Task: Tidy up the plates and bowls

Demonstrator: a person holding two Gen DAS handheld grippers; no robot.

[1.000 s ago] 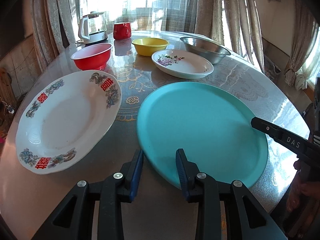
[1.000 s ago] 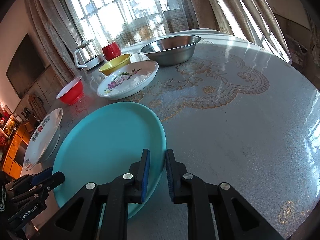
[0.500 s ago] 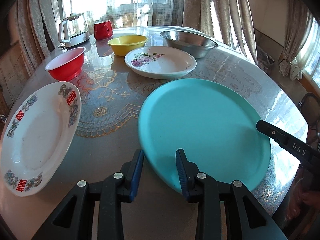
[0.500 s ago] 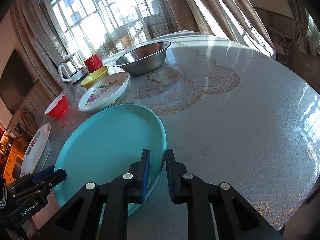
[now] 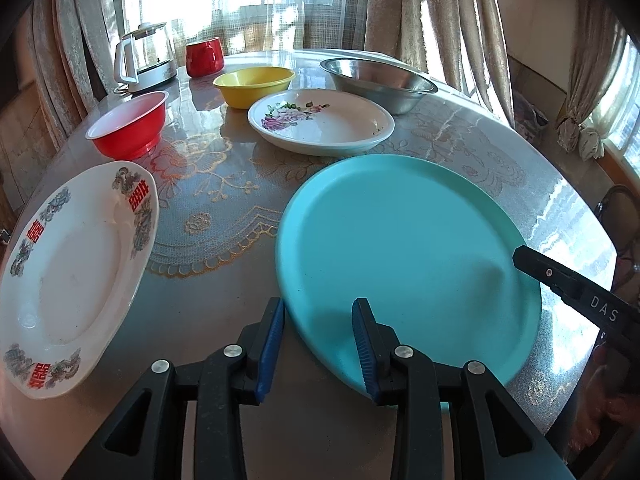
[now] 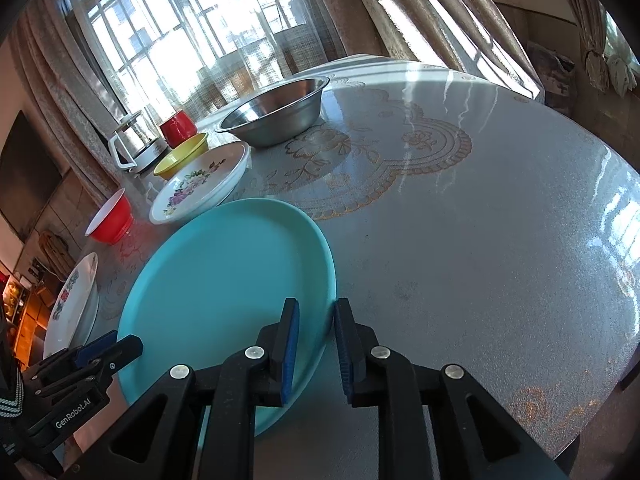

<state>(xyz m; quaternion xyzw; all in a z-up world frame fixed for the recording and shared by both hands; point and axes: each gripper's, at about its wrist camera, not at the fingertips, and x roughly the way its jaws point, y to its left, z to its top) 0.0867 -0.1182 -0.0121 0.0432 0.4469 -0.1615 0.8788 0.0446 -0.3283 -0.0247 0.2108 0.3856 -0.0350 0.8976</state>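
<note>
Here the large turquoise plate (image 5: 408, 264) lies flat on the round tabletop (image 6: 480, 240), near its front edge, with a gripper at each side of it. The left gripper (image 5: 318, 344) straddles the plate's near-left rim: one blue pad sits just outside the edge, the other over the plate's inside, and a clear gap shows between pads and rim, so the jaws stand open around it without pressing. The right gripper (image 6: 316, 344) straddles the opposite rim in the same way. Its jaws have just been opening, and the rim sits between them with space on both sides, so it no longer clamps the plate.

To the left of the turquoise plate, a white plate with red characters and grey-blue patterns (image 5: 76, 276) reaches the tabletop's edge, well apart from it. Just behind the turquoise plate sits a white plate with purple flowers (image 5: 320, 124), close to its far rim but apart. Farther back are a yellow bowl (image 5: 254, 84), a steel bowl (image 5: 378, 80) and, to the left, a red bowl (image 5: 128, 124). A red cup (image 5: 204, 56) and a glass kettle (image 5: 144, 64) stand at the far edge before the curtained window (image 6: 192, 28).
</note>
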